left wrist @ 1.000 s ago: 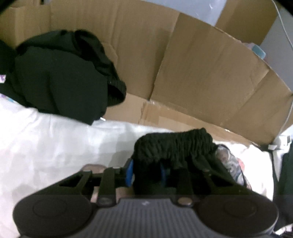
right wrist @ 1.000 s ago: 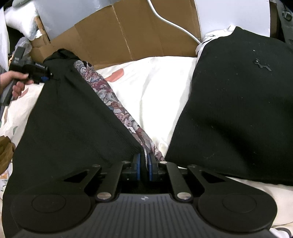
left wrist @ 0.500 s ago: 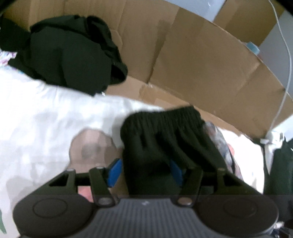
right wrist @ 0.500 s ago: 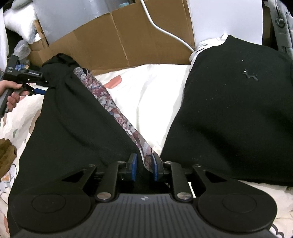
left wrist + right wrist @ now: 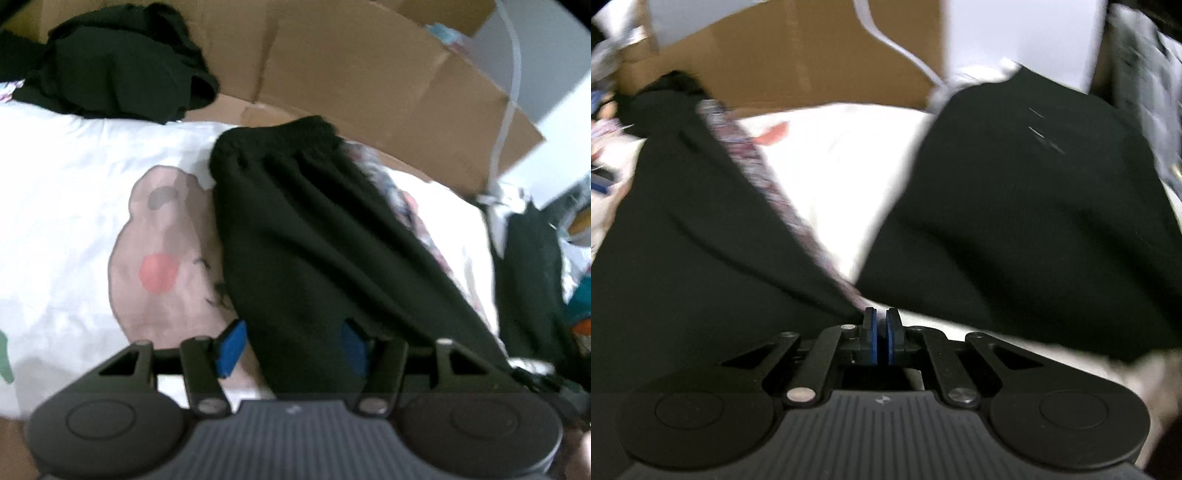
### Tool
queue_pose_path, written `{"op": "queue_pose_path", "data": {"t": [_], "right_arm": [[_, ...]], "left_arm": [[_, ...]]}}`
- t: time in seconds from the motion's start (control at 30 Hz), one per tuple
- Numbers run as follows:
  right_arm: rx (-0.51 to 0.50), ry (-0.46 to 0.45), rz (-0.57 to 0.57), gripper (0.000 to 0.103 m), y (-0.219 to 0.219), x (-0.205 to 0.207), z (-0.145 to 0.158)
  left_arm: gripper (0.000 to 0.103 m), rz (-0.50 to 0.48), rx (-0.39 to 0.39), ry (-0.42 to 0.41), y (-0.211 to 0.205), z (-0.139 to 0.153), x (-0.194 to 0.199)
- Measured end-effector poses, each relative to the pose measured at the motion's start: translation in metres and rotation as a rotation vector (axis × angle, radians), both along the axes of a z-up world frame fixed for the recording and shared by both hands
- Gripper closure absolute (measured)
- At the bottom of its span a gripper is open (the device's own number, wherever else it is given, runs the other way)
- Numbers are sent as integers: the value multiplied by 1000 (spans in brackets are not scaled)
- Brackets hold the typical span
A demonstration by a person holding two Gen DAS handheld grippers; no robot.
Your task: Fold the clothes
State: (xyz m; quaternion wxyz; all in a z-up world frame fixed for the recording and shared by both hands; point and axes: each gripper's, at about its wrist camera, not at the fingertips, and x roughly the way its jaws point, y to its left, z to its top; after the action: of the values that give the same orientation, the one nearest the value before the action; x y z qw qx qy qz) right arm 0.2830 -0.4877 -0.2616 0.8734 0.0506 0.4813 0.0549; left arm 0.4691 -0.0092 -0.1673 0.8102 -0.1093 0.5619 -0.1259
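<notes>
Black trousers with an elastic waistband lie folded lengthwise on a white printed sheet, with a patterned lining showing along one edge. My left gripper is open, its blue pads apart on either side of the fabric near the waistband. My right gripper is shut and empty, just off the other end of the trousers. The right wrist view is blurred.
A crumpled black garment lies at the back left against a cardboard wall. A large black garment lies flat to the right of the trousers. A white cable runs down the cardboard.
My left gripper opened and let go of the waistband, which now lies on the sheet. My right gripper opened, released the trouser end, drew back and closed empty.
</notes>
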Motion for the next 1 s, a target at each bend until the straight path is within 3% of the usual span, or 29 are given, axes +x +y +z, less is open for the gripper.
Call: {"op": "queue_pose_path", "data": {"t": [0.17,0.27,0.33,0.43,0.7,0.87,1.0], "right_arm": [[54,-31,-62,94,-13,-9,13],[78,-52,-67,79,-19,-14,24],[105,-59,-75,63,-23,-18,31],[141,-60,-96,54,-29,-27,39],[138,-64,-171,53,-32,-49,48],[148,-45,-178,53,-30,-69,45],[164,-19,-167,53,-31,-68,36]], "left_arm": [[43,-37,20,6,-8,28,-28],[43,0,5,-10,-12,39,-48],[42,34,-15,-28,-14,45,-62],[42,113,-56,-49,-16,47,-83],[43,283,-145,-65,-15,30,-147],[49,350,-98,-21,-11,-2,-171],[49,355,-113,29,-13,-29,-176]]}}
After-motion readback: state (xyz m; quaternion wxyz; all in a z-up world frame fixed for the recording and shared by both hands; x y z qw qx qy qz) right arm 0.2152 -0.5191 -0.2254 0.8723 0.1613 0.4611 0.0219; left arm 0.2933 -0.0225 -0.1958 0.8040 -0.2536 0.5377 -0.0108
